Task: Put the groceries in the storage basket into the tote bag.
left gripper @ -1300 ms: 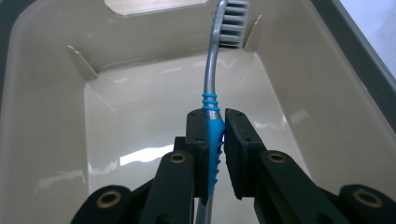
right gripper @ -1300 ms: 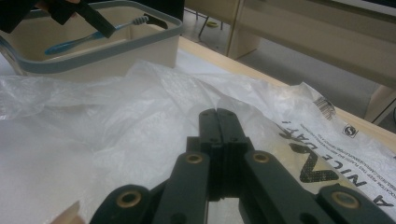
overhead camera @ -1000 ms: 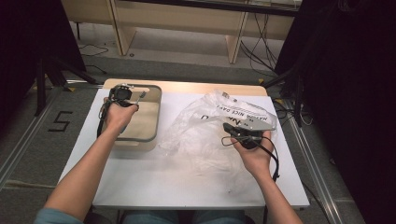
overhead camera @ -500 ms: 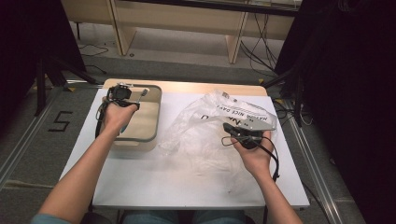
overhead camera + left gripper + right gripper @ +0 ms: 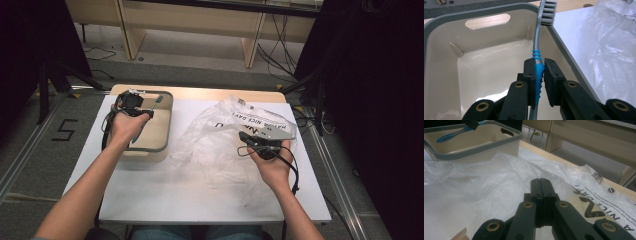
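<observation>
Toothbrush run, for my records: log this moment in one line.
left tool: grips toothbrush over bin | right tool: shut on bag

This looks like a lab set up for recording. A white surface (image 5: 200, 200) stands between black curtains (image 5: 380, 100), with cables (image 5: 280, 55) on the floor. A number five (image 5: 65, 131) is taped beside floor rails (image 5: 25, 155)

Soft overhead light, dark surroundings, slight blur.

High view overhead, claw views close, sharing bin (image 5: 167, 120)
</observation>
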Demonstrator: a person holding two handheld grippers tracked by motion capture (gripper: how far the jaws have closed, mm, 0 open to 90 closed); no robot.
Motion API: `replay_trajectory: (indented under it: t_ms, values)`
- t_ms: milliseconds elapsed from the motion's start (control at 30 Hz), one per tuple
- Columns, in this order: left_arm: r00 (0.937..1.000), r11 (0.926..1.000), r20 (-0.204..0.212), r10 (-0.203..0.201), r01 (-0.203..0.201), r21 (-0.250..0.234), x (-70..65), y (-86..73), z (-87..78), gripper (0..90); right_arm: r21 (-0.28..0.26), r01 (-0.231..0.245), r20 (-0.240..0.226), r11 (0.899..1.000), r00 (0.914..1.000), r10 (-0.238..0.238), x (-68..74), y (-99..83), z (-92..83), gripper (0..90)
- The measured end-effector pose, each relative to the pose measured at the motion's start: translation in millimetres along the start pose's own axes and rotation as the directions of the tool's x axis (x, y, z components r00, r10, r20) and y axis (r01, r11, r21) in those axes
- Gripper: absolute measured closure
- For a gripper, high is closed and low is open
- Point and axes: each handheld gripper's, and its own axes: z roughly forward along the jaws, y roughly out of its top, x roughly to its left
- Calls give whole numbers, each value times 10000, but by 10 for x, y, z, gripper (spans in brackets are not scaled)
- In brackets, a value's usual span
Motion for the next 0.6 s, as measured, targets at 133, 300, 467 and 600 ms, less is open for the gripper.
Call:
replay_trajectory:
  t_ms: [133, 300, 467, 600]
  values:
    - [9998, 9999, 151, 115, -113, -113, -61, -7, -67, 797, -11, -1, 7, 10000, 10000, 1, 1, -1, 1, 900]
    - [9984, 9995, 538, 190, -177, -263, -130, -39, -143, 798, -35, 8, -13, 10000, 10000, -8, 8, 1, 2, 900]
    - [9971, 9981, 605, 462, -436, -446, -199, -78, -205, 797, -9, 31, 2, 10000, 10000, -31, 12, 0, 4, 900]
    - [9959, 9963, 597, 681, -648, -569, -253, -54, -250, 798, -34, 0, 1, 10000, 10000, 0, 15, 4, 2, 900]
